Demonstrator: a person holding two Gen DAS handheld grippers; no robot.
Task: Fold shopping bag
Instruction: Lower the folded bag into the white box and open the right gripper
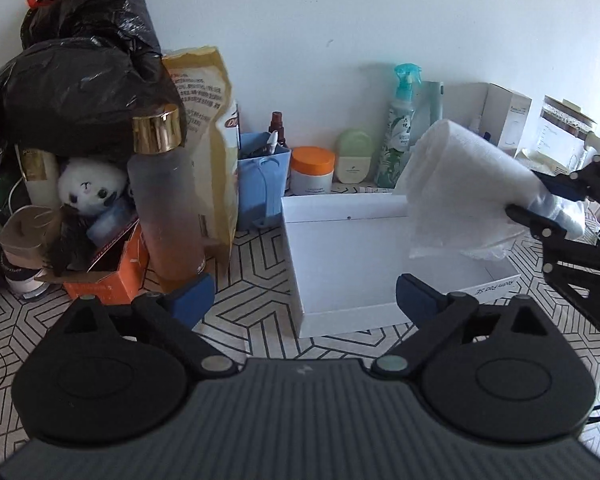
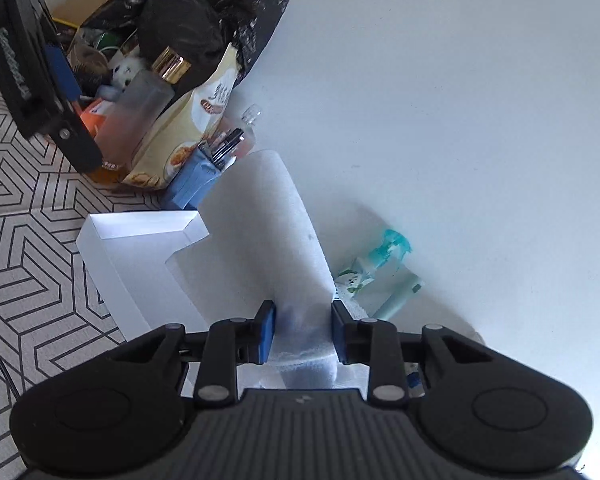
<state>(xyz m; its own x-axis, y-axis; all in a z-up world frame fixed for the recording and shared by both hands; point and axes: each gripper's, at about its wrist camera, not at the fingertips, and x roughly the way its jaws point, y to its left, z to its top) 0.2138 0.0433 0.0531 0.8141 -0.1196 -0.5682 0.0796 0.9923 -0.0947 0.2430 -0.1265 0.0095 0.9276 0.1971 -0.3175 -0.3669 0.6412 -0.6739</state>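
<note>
The shopping bag is a white, translucent plastic bundle rolled into a thick tube. My right gripper is shut on its narrow end, and the roll sticks out ahead of the blue pads. In the left wrist view the right gripper comes in from the right edge and holds the bag above the far right corner of an open white box. My left gripper stands open and wide in front of the box, with nothing between its fingers. The left gripper shows as a black body at the top left of the right wrist view.
Against the wall stand black bin bags, a frosted bottle with a gold cap, a yellow food pouch, a blue pen holder, an orange-lidded jar and a teal spray bottle. An orange carton holds a panda plush.
</note>
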